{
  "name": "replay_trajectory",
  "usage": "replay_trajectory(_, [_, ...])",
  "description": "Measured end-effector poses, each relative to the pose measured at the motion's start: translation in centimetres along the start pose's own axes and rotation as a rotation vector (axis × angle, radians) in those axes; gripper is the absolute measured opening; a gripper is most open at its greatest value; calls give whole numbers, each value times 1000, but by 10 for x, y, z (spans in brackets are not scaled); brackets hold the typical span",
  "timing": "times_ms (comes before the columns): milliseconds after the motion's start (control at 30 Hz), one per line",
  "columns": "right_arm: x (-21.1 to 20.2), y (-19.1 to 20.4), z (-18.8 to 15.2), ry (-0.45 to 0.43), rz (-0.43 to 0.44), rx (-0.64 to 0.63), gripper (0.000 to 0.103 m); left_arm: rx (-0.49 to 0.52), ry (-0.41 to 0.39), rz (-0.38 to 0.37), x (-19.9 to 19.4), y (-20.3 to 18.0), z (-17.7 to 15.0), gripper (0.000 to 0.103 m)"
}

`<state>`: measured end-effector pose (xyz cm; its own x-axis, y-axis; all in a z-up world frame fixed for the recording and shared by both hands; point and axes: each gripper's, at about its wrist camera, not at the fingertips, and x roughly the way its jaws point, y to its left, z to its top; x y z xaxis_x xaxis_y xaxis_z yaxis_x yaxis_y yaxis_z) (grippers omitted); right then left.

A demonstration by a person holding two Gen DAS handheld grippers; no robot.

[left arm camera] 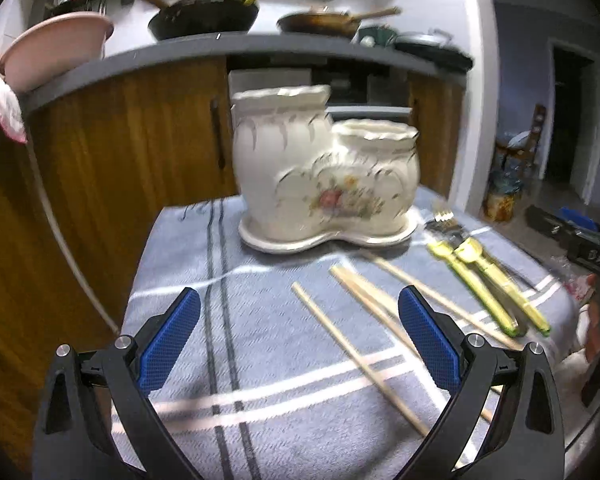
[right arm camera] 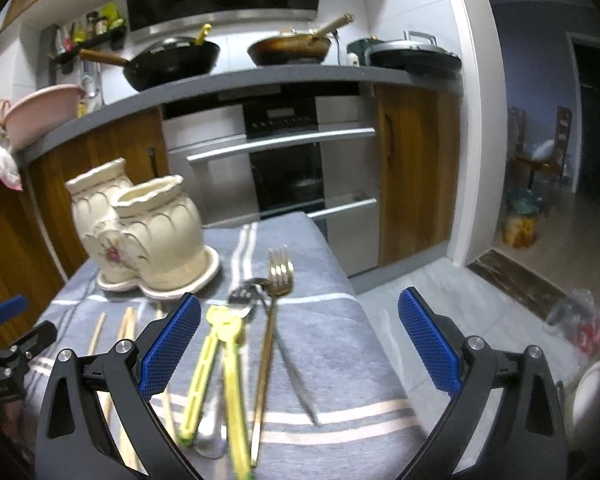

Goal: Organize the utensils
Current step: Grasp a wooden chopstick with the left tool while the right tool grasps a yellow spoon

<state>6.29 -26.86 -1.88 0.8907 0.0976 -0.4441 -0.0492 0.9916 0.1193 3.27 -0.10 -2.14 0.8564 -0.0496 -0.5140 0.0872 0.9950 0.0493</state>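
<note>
A cream ceramic double-pot utensil holder [left arm camera: 324,172] with a flower print stands on its saucer at the far side of a small cloth-covered table [left arm camera: 260,360]. Several wooden chopsticks [left arm camera: 356,356] lie loose in front of it. Two yellow-green handled utensils [left arm camera: 488,284] lie to the right. My left gripper [left arm camera: 300,340] is open and empty above the cloth, near the chopsticks. In the right wrist view, the holder [right arm camera: 152,232] is at the left, with a gold fork [right arm camera: 272,320], yellow-green utensils [right arm camera: 224,364] and a silver utensil [right arm camera: 296,376] in front. My right gripper [right arm camera: 300,340] is open and empty above them.
A grey kitchen counter [right arm camera: 260,80] with woks and a pink basin [right arm camera: 40,112] runs behind the table. Wooden cabinets and an oven [right arm camera: 284,168] sit below it. The table's right edge [right arm camera: 352,292] drops to the tiled floor. My left gripper's body [right arm camera: 8,340] shows at the left.
</note>
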Motion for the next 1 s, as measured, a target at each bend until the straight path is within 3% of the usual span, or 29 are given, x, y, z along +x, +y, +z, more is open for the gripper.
replay_trajectory(100, [4, -7, 6, 28, 0, 13, 98, 6, 61, -3, 6, -2, -1, 96])
replay_trajectory(167, [7, -12, 17, 53, 30, 33, 97, 16, 96, -11, 10, -4, -1, 86])
replay_trajectory(267, [13, -15, 37, 69, 46, 37, 96, 18, 148, -16, 16, -7, -1, 81])
replay_trajectory(367, [20, -11, 54, 77, 60, 24, 94, 23, 174, -30, 18, -10, 4, 78])
replay_trajectory(467, [30, -6, 62, 101, 63, 14, 86, 42, 182, -23, 17, -14, 11, 75])
replay_trajectory(600, [46, -3, 45, 194, 96, -11, 72, 34, 211, -47, 19, -15, 14, 68])
replay_trajectory(667, [49, -2, 35, 232, 129, -18, 66, 36, 237, -69, 21, -17, 10, 58])
replay_trajectory(867, [36, 19, 11, 288, 231, -125, 55, 48, 290, -105, 25, -20, -2, 39])
replay_trajectory(1000, [34, 30, 0, 329, 260, -173, 40, 26, 343, -128, 34, -17, -8, 30])
